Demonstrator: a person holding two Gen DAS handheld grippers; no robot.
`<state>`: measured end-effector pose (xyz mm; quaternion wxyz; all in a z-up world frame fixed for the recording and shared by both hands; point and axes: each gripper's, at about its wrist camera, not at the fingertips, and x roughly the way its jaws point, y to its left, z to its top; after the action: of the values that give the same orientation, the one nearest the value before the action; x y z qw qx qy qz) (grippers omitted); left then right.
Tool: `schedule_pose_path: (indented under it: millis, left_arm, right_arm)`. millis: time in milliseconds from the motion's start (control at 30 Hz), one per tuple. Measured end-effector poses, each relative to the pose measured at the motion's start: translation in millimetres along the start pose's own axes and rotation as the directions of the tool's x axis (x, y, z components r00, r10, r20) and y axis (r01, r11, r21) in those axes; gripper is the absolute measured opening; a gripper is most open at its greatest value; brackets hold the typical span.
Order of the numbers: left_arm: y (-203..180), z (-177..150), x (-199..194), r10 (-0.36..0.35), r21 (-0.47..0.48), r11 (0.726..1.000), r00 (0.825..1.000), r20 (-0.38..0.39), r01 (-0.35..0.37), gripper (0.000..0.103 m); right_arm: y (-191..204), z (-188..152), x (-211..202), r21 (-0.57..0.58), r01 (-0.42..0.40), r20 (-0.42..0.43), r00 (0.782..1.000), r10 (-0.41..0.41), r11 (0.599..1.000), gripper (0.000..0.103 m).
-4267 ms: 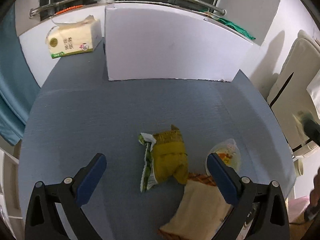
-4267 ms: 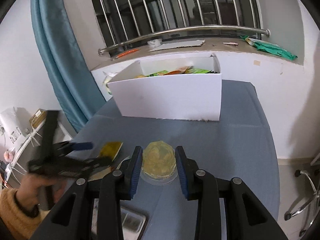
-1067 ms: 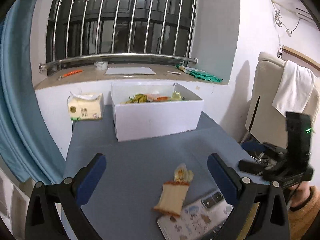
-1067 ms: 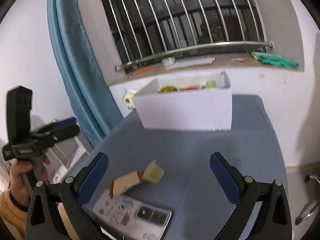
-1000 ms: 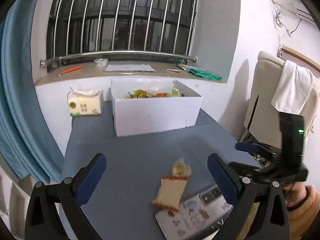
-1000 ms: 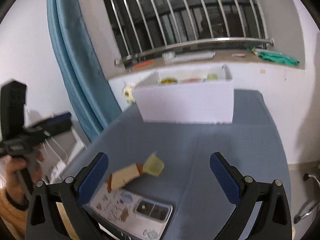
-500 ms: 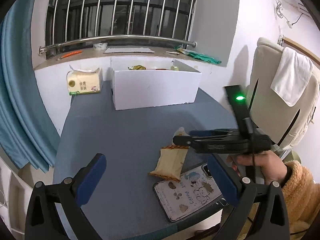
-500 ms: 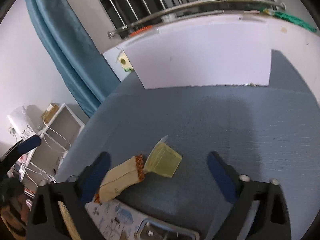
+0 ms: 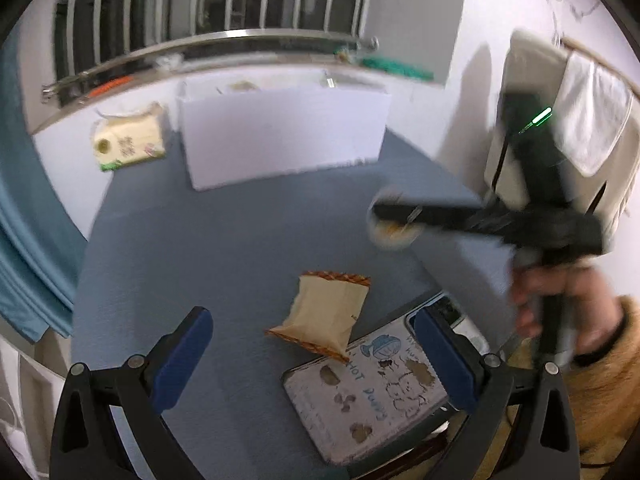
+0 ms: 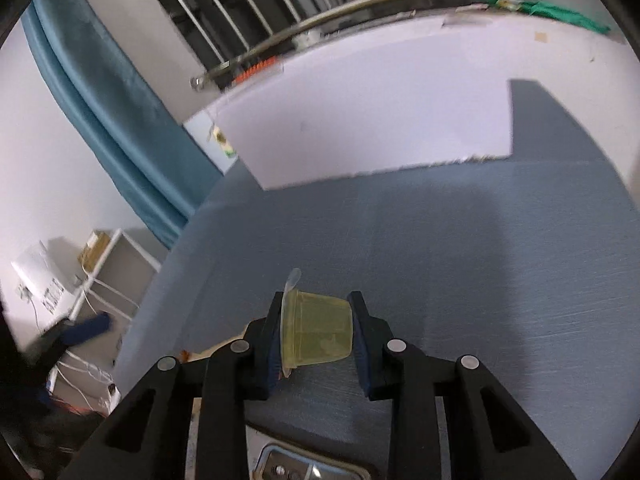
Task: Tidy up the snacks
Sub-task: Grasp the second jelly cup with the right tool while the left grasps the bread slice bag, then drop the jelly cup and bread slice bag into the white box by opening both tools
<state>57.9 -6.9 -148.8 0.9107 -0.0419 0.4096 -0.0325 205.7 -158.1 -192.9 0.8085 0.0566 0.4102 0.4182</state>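
My right gripper [image 10: 316, 330] is shut on a yellow jelly cup [image 10: 316, 334] and holds it above the blue table; in the left wrist view the gripper [image 9: 384, 216] and the cup [image 9: 394, 234] show blurred at the right. My left gripper [image 9: 316, 344] is open and empty above a tan snack packet [image 9: 324, 314] lying on the table. The white box [image 9: 280, 140] with snacks inside stands at the far side; it also shows in the right wrist view [image 10: 380, 120].
A tablet with a cartoon case [image 9: 376, 392] lies at the table's near edge, partly under the packet. A tissue pack [image 9: 128, 142] sits left of the box. A blue curtain [image 10: 112, 96] hangs at the left, a chair with a towel [image 9: 588, 120] at the right.
My right gripper has come down, shut on the jelly cup and lifted it away from the tan packet. My left gripper has dropped closer over the packet.
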Motion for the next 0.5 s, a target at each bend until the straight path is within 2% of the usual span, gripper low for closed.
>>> schedule_pose_path:
  millis: [200,300,333,400,433,500]
  left_arm:
    - [-8.0,6.8,49.4,0.017,0.061,0.998,0.993,-0.120,-0.009,0.103]
    - [0.2,6.2,63.9,-0.023,0.024,0.999,0.988,-0.155,0.027,0.098]
    - [3.5,6.4,64.2,-0.032,0.012,0.999,0.989,-0.142,0.034,0.093]
    - [4.3,8.2,61.4,-0.002,0.034,0.999,0.990,-0.139,0.006,0.066]
    - [5.7,9.4,59.2,0.015,0.042,0.999,0.990,-0.140,-0.010,0.049]
    - [13.3,10.8,56.0,-0.042,-0.001,0.999,0.989,-0.142,0.043,0.048]
  right_arm:
    - [2.5,2.9,-47.1,-0.013,0.015,0.091,0.996,-0.014,1.000,0.032]
    - [-0.3,-2.3,-70.0,-0.012,0.023,0.121,0.992,-0.021,1.000,0.032]
    - [-1.8,-3.9,-77.1,-0.009,0.024,0.131,0.991,-0.022,1.000,0.032]
    - [-2.8,-5.8,-85.5,-0.010,0.035,0.143,0.989,-0.034,0.999,0.032]
    - [-4.0,-6.2,-88.4,-0.009,0.037,0.147,0.989,-0.035,0.999,0.032]
    - [-5.1,-7.1,-91.1,-0.008,0.036,0.149,0.988,-0.034,0.999,0.032]
